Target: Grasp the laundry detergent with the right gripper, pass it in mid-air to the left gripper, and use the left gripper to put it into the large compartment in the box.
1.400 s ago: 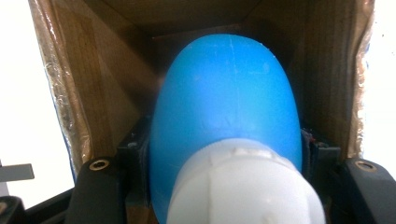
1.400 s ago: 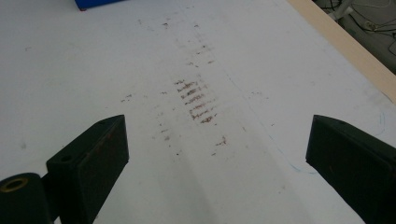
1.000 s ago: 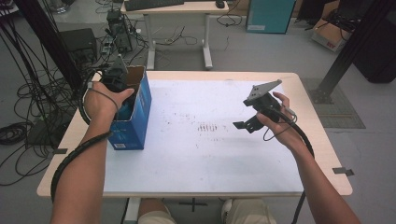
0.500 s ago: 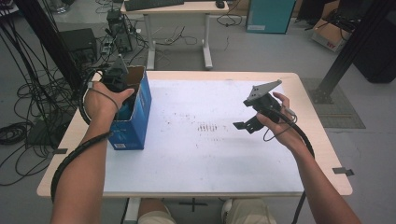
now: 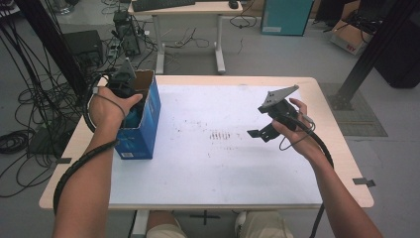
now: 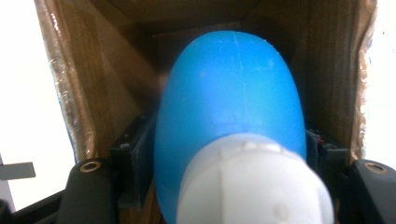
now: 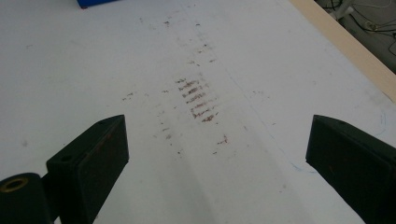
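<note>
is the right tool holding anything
No, the right tool is open, its two jaws standing wide apart over the bare white table with only brown smudges between them.

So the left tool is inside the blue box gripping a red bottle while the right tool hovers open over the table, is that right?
Only the colour is wrong: the bottle is blue with a white cap, as the left gripper view shows. The left tool grips it inside the blue box; the right tool hovers open.

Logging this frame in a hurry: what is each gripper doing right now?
Left gripper: shut on the blue bottle, down inside the blue box.
Right gripper: open, holding nothing, above the white table.
</note>
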{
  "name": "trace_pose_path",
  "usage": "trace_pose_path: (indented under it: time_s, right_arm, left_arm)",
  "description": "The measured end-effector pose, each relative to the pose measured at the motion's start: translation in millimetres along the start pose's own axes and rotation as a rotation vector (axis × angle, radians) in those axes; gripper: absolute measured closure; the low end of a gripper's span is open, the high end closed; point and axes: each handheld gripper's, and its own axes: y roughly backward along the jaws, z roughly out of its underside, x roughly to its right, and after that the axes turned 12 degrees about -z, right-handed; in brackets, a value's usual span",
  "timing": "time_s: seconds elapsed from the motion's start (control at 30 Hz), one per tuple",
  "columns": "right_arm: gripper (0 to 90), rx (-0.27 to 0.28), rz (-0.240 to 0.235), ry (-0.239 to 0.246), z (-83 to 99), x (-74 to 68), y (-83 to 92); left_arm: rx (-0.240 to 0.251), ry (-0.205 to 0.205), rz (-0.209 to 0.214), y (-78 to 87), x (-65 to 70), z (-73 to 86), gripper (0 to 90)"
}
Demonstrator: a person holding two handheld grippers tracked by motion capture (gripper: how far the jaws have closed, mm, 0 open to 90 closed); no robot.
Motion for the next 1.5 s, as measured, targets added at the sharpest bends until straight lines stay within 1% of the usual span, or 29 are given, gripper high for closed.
trace_pose_path:
  time_s: [0.03,0.13,0.17,0.2,0.27,0.3,0.5,0.57,0.67,0.83,1.0,1.1,1.2,1.23,1.27,1.3,1.4,1.43,1.5]
  right_arm:
    - [5.8,0.000,0.002,-0.006,-0.1,-0.5,0.0]
    - [5.8,-0.001,0.000,0.003,-1.2,-0.3,0.0]
    - [5.9,0.000,-0.001,0.004,-2.0,-0.5,0.0]
    - [5.9,0.003,0.001,0.002,-2.8,-1.1,-0.2]
    - [5.8,0.004,0.000,0.009,-4.2,-1.0,-0.3]
    - [5.8,0.003,0.000,0.009,-4.5,-1.2,-0.1]
    - [5.9,0.010,0.003,0.003,-5.7,-1.8,-0.1]
    - [5.8,0.007,0.001,0.009,-5.8,-1.7,0.7]
    - [5.8,0.006,0.007,0.005,-6.4,-2.7,2.1]
    - [5.9,0.007,0.019,-0.001,-7.9,-2.7,5.7]
    - [5.9,-0.005,0.031,-0.013,-10.5,-2.4,7.4]
    - [5.8,-0.020,0.026,-0.010,-11.4,0.3,7.6]
    - [5.8,-0.023,0.030,-0.029,-13.0,2.4,8.2]
    - [5.8,-0.029,0.028,-0.021,-13.5,3.7,9.0]
    - [5.9,-0.029,0.030,-0.031,-14.2,3.5,9.1]
    - [5.9,-0.034,0.031,-0.035,-14.8,3.9,9.6]
    - [5.9,-0.047,0.036,-0.026,-17.0,9.1,12.9]
    - [5.9,-0.047,0.037,-0.034,-17.3,10.7,13.8]
    - [5.9,-0.057,0.040,-0.035,-17.0,14.9,16.5]
  left_arm:
    - [-0.002,0.000,0.003,1.0,-0.9,0.3,31.9]
    - [0.001,-0.001,-0.001,5.9,-1.9,1.1,30.4]
    - [0.004,0.006,0.003,7.7,-1.6,1.5,30.3]
    - [0.007,-0.002,0.001,9.1,-1.9,1.5,30.3]
    - [0.014,-0.005,0.000,13.6,-1.8,2.0,29.8]
    - [0.020,0.000,0.010,16.7,-1.3,2.5,29.0]
    - [0.040,-0.013,-0.007,30.4,0.7,5.7,29.2]
    - [0.048,-0.010,-0.004,34.5,1.2,7.4,29.2]
    - [0.058,-0.014,-0.007,41.5,1.0,10.0,29.1]
    - [0.090,-0.011,-0.016,57.8,-0.2,13.6,27.2]
    - [0.123,-0.029,-0.020,73.9,1.4,14.1,24.3]
    - [0.143,-0.040,-0.019,82.4,5.8,13.5,22.3]
    - [0.159,-0.053,-0.017,89.6,12.3,12.5,19.7]
    - [0.164,-0.059,-0.016,91.6,15.0,12.1,19.3]
    - [0.168,-0.063,-0.014,92.9,17.2,11.9,18.1]
    - [0.174,-0.069,-0.012,94.8,21.4,11.4,17.0]
    - [0.185,-0.095,-0.004,97.6,33.6,9.3,15.1]
    - [0.187,-0.105,-0.003,98.0,38.2,8.3,13.5]
    - [0.193,-0.132,-0.002,98.6,48.4,6.3,13.3]
